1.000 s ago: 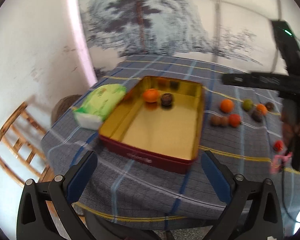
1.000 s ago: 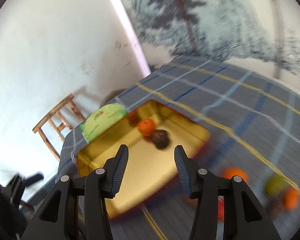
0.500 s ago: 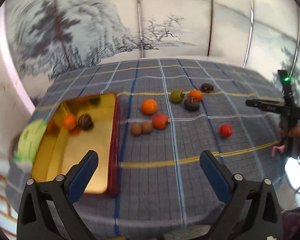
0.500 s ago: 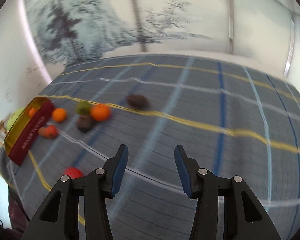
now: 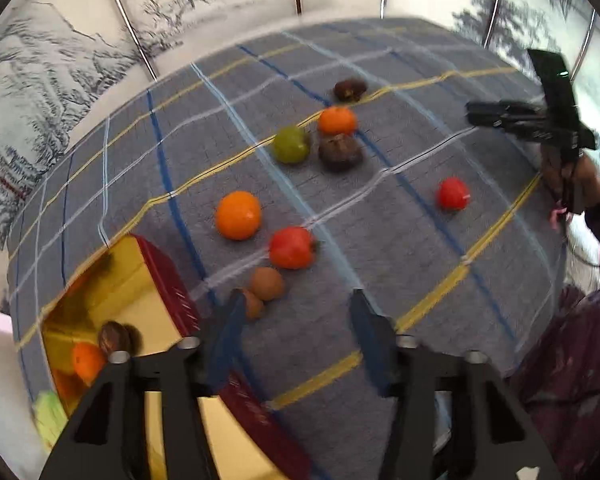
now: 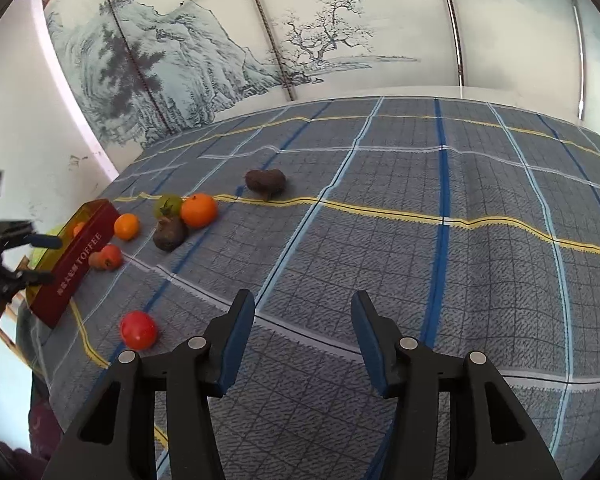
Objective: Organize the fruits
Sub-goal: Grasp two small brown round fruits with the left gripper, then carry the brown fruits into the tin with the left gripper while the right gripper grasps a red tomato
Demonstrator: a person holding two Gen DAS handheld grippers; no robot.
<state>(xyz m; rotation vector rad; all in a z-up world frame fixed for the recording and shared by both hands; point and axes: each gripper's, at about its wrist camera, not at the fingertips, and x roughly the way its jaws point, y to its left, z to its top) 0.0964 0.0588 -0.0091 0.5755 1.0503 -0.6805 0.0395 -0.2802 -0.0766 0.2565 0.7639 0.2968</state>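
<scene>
The table (image 6: 480,264), under a blue checked cloth with yellow and white lines, carries everything, and the fruit is spread loosely over its left half as seen from the right wrist, which suggests a pile waiting to be sorted, not a finished arrangement. Behind it stands a painted landscape screen (image 6: 220,48).

The toffee tin (image 5: 112,304), gold inside and dark red outside, sits at the table's near-left corner in the left wrist view. It looks like the collecting place: an orange fruit (image 5: 86,360) and a dark brown fruit (image 5: 114,338) already lie in its corner, touching.

Outside the tin are a large orange (image 5: 238,215), a red persimmon-like fruit (image 5: 292,247), two small brown round fruits (image 5: 267,283) just beside the tin wall, a green fruit (image 5: 291,144), a smaller orange (image 5: 337,120) and a dark wrinkled fruit (image 5: 340,152) clustered together, a dark fruit (image 5: 350,89) farther back, and a lone red fruit (image 5: 453,194) well apart to the right.

The left gripper (image 5: 296,316) points steeply down just short of the brown pair; its jaws have just been closing yet grip nothing, likely narrowing for a small fruit. The right gripper (image 6: 303,316) hovers over bare cloth, jaws partly open and empty, with the red fruit nearest on its left.
</scene>
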